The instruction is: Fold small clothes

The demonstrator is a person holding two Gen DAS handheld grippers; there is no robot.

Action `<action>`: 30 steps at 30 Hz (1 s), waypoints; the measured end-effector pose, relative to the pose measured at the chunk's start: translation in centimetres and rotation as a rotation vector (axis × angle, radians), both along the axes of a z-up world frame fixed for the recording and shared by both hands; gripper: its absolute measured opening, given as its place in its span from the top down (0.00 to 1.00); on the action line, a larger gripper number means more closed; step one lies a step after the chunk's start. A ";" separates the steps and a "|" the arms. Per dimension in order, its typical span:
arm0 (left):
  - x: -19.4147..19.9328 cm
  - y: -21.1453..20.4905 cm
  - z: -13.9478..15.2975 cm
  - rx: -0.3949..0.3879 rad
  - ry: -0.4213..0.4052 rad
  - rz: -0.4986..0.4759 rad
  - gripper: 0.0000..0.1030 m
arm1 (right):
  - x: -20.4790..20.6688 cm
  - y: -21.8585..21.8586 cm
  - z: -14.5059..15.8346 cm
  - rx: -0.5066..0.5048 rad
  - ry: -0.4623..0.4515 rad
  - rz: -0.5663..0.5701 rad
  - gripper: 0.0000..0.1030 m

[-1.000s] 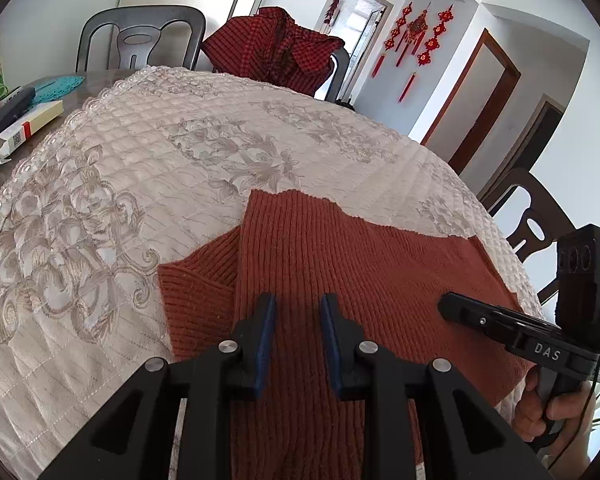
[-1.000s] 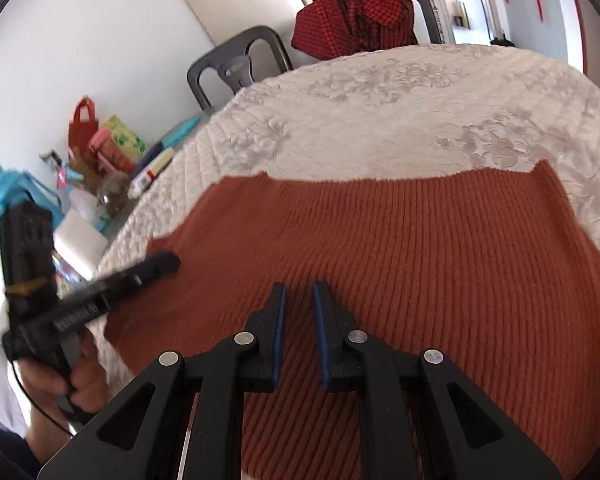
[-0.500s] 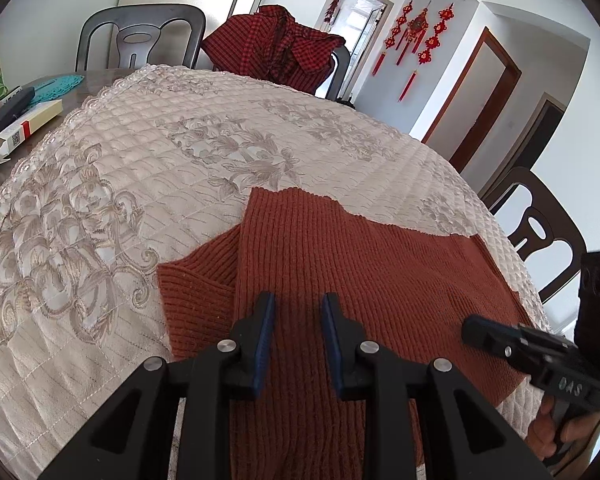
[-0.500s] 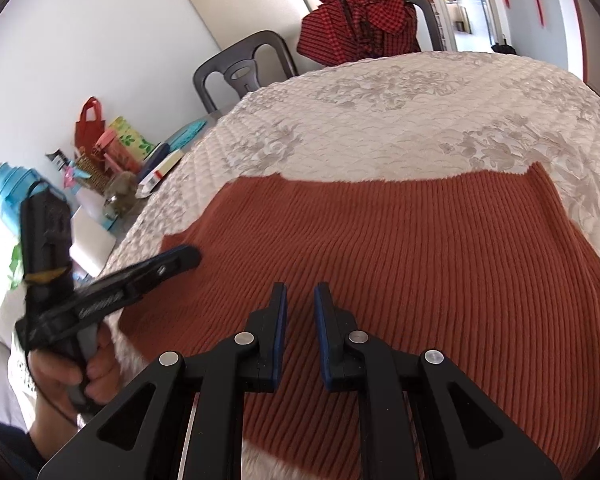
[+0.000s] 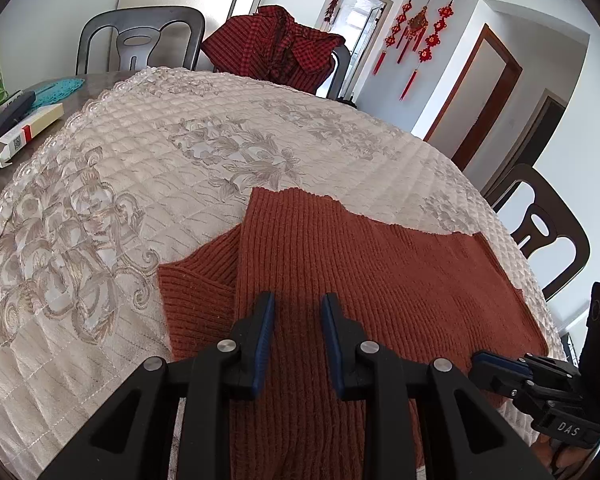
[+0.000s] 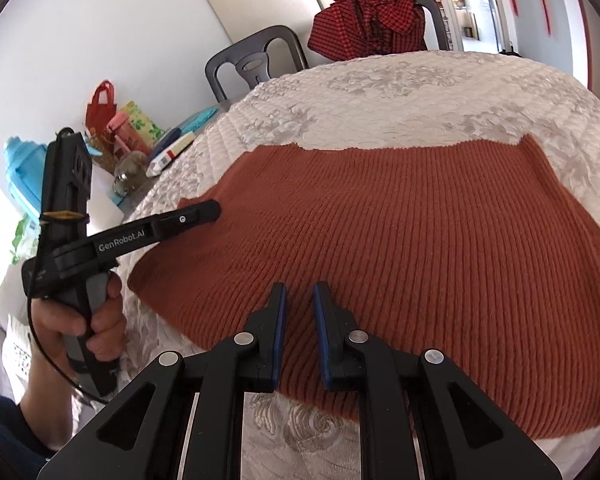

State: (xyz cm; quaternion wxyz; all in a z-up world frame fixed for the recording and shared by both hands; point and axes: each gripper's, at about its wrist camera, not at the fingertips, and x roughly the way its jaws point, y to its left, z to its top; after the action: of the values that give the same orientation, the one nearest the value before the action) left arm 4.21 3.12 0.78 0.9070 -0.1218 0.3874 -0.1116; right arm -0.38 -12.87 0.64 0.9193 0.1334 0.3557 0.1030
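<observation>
A rust-red ribbed knit sweater [image 5: 380, 280] lies flat on the quilted cream table cover [image 5: 140, 184], with one sleeve folded in at its left side [image 5: 196, 288]. It also shows in the right wrist view [image 6: 420, 232]. My left gripper [image 5: 297, 308] hovers over the sweater's near left part, jaws a little apart and empty; it also shows in the right wrist view [image 6: 204, 214]. My right gripper [image 6: 300, 300] is over the sweater's near edge, jaws narrowly apart and empty; it also shows in the left wrist view [image 5: 496, 364].
A red checked garment [image 5: 276, 48] hangs on a far chair. Another dark chair [image 5: 136, 40] stands beside it, one more [image 5: 548, 224] at the right. A white box [image 5: 20, 136], bottles and bags [image 6: 128, 136] sit at the table's left edge.
My right gripper has drawn back toward the near table edge and lowered in the left wrist view. My left gripper has risen slightly. The sweater has not moved.
</observation>
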 end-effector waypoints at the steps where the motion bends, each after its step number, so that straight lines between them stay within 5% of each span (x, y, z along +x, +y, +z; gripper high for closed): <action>1: 0.0 -0.1 0.0 0.007 -0.001 0.001 0.74 | -0.1 0.0 0.0 0.004 0.002 -0.002 0.86; 12: -2.1 0.6 1.9 0.079 -0.043 0.043 0.73 | -1.0 0.1 -0.2 -0.013 0.003 0.006 0.86; 16: -3.6 2.6 2.2 0.046 -0.060 0.091 0.55 | -1.1 0.4 -0.1 -0.027 0.005 0.013 0.86; 30: -2.6 5.3 -1.0 -0.165 0.027 0.083 0.43 | -1.7 0.5 -0.5 -0.016 0.026 0.047 0.86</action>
State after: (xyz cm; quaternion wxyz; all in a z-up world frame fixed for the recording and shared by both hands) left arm 1.58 8.44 -0.23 0.8923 -0.2139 0.3838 -0.1037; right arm -2.13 -12.42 0.19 0.9129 0.1193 0.3716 0.1198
